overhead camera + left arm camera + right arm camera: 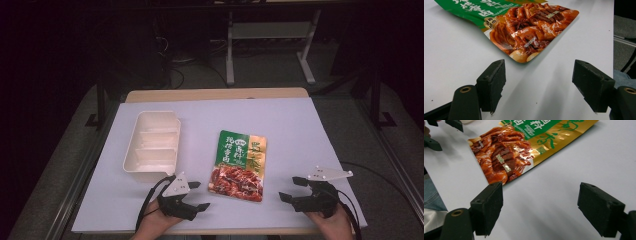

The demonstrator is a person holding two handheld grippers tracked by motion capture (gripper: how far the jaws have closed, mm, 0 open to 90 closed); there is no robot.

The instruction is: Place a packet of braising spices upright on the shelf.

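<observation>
Both grippers [197, 195] [289, 188] released w/ jaws wide beside food pouch [239, 165]; high view adds white tray [151, 145].

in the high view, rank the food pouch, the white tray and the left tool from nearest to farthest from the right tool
1. The food pouch, flat on the table just left of the right tool, apart from it.
2. The left tool, past the pouch at the near edge, jaws open like the right one's.
3. The white tray, farthest, at the table's left and further back.
</observation>
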